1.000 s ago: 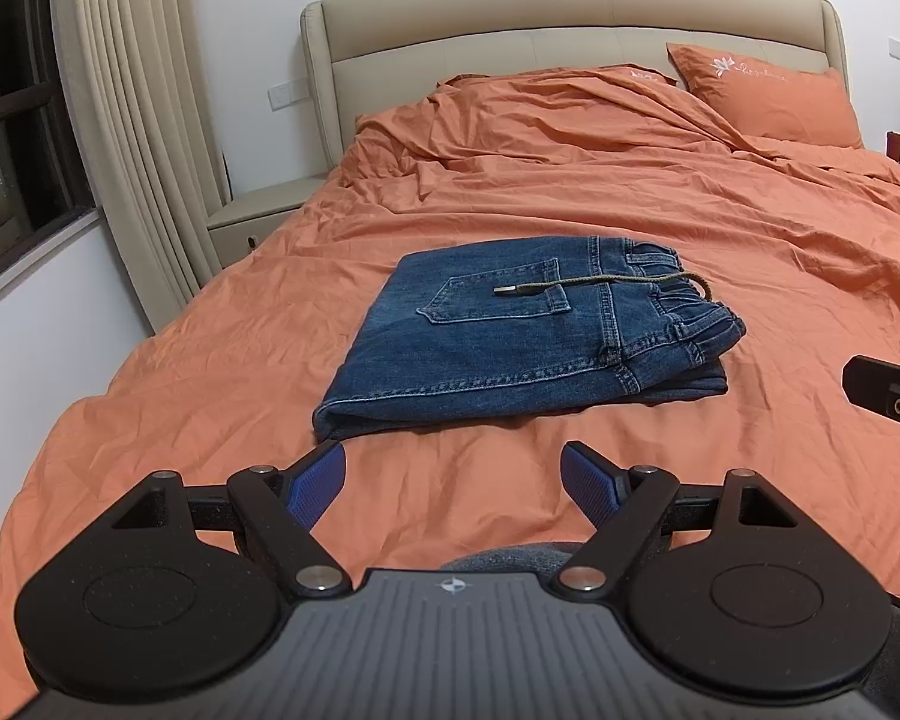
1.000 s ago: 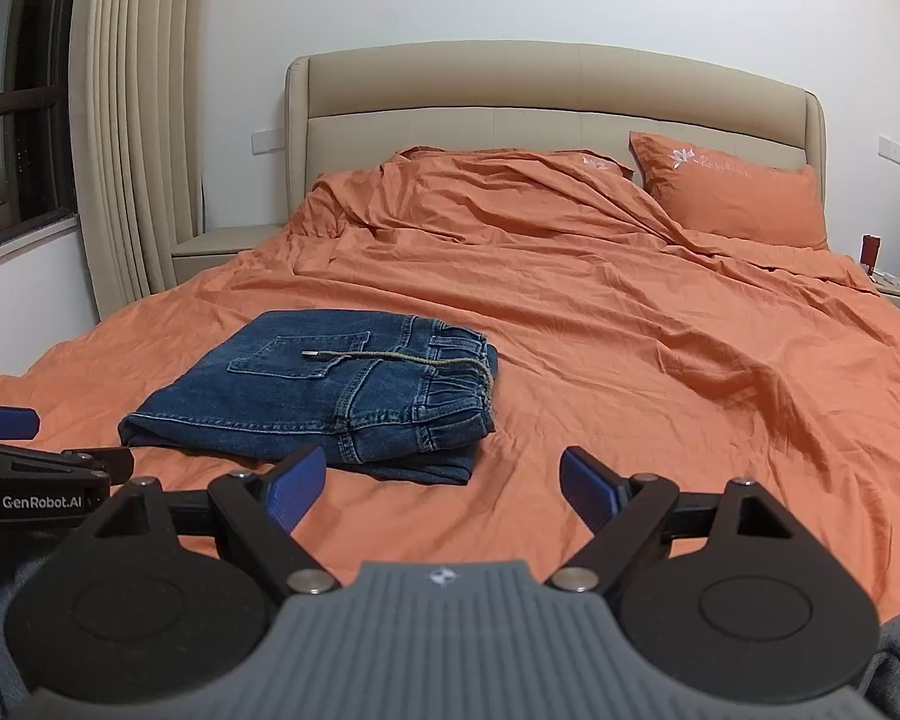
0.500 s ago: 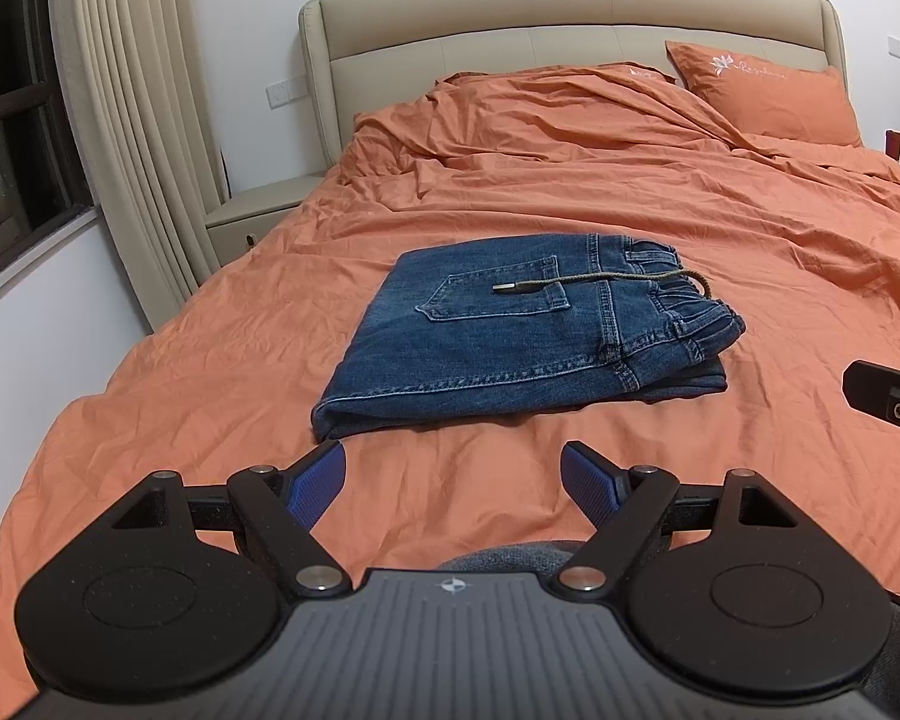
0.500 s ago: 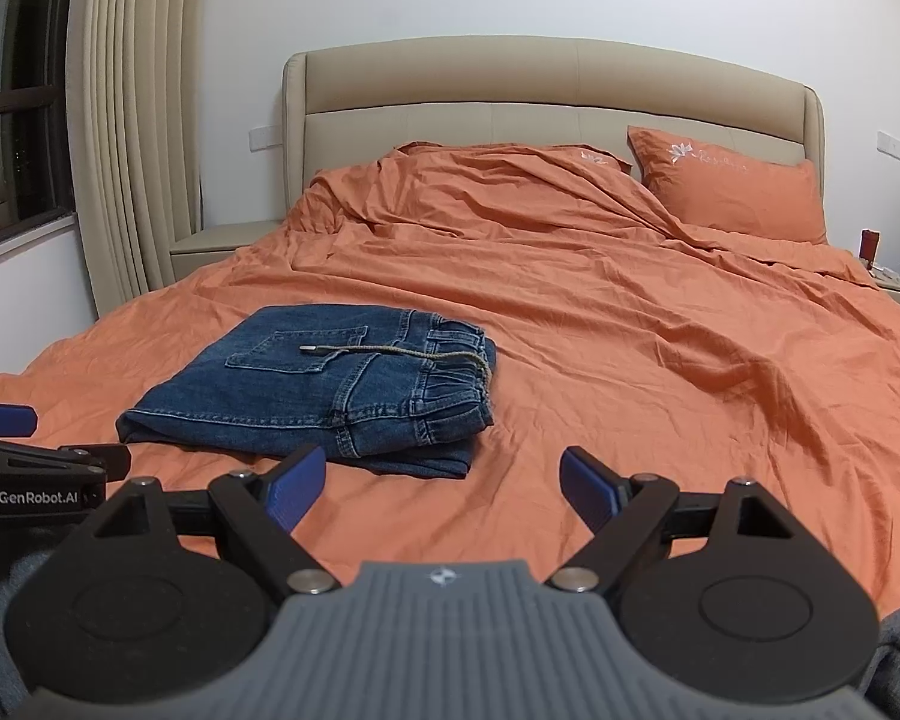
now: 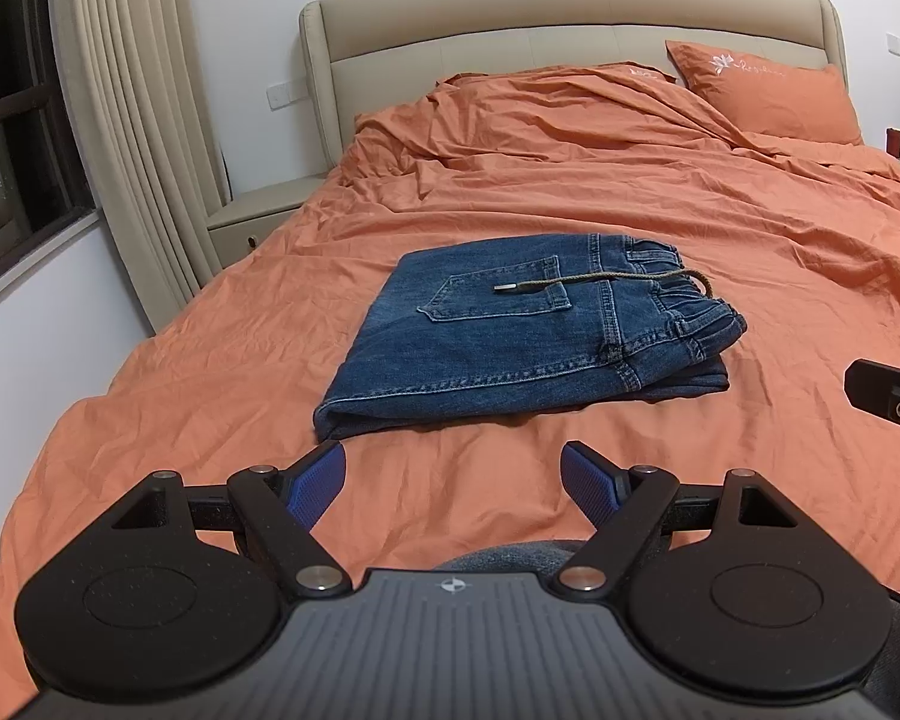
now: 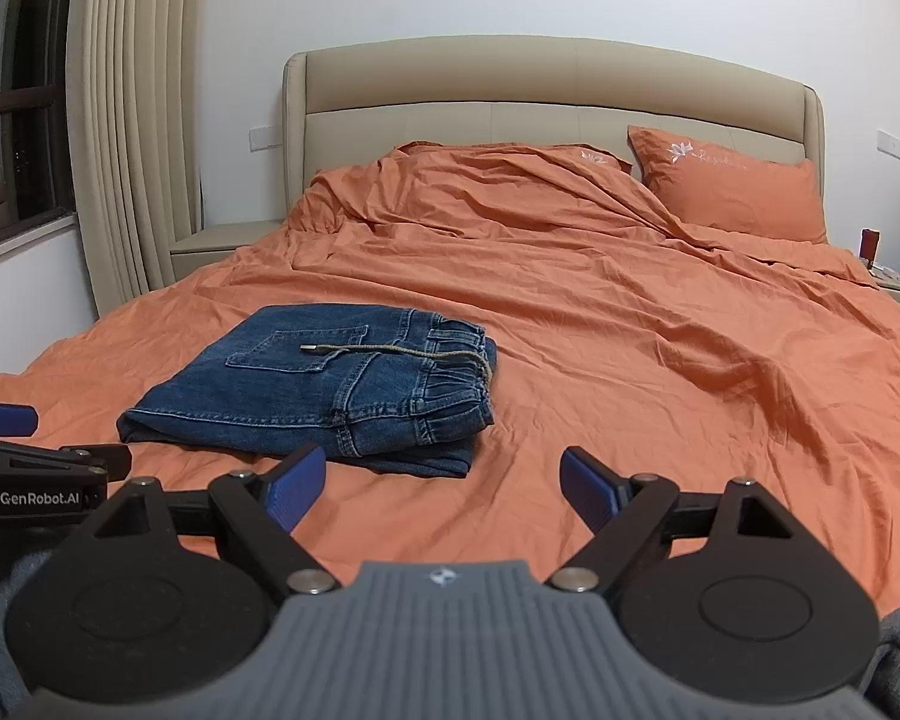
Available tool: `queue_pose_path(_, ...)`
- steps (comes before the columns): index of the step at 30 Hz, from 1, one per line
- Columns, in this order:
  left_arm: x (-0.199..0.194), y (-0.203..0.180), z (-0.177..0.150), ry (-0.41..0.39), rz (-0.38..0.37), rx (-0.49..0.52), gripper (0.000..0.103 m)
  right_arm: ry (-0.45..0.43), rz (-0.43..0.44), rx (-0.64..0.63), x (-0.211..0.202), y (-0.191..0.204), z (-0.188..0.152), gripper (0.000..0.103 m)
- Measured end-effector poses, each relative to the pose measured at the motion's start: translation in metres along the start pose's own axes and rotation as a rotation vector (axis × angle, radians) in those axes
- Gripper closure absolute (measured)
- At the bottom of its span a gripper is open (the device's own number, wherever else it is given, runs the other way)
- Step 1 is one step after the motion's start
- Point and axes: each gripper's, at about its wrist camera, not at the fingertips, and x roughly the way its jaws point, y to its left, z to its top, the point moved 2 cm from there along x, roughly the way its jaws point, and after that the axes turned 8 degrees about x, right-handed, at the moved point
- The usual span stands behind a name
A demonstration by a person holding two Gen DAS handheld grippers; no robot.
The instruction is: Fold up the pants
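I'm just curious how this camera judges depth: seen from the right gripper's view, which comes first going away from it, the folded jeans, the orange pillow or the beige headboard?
From the right gripper:
1. Folded jeans, just ahead, to the left.
2. Orange pillow, far right, at the bed's head.
3. Beige headboard, behind the pillow, against the wall.

left gripper (image 5: 453, 480): black linkage arms, round black discs either side, silver pivot screws
left fingers (image 5: 318, 483): blue ribbed pads
left body: dark grey ribbed housing with a small white compass-like mark
right gripper (image 6: 441, 483): same black arms and discs, silver screws, blue pads, lighter grey ribbed housing
side marking: white "GenRobot.AI" lettering on the left gripper's black bar, seen from the right wrist
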Motion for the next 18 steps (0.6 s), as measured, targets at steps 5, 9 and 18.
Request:
queue_pose_path(5, 0.0013, 0.0011, -0.0017, 0.001, 0.004, -0.002, 0.009, 0.004, 0.001, -0.001, -0.0002, 0.0004, -0.0015, 0.021)
queue_pose_path(9, 0.0023, 0.0045, -0.0012, 0.007, -0.01, -0.018, 0.013, 0.008, 0.004, 0.003, 0.0003, 0.0004, -0.0017, 0.021)
queue_pose_path(18, 0.0018, 0.009, -0.0005, 0.005, -0.011, -0.026, 0.013, 0.01, 0.006, 0.006, 0.0008, 0.0002, -0.0009, 0.021)
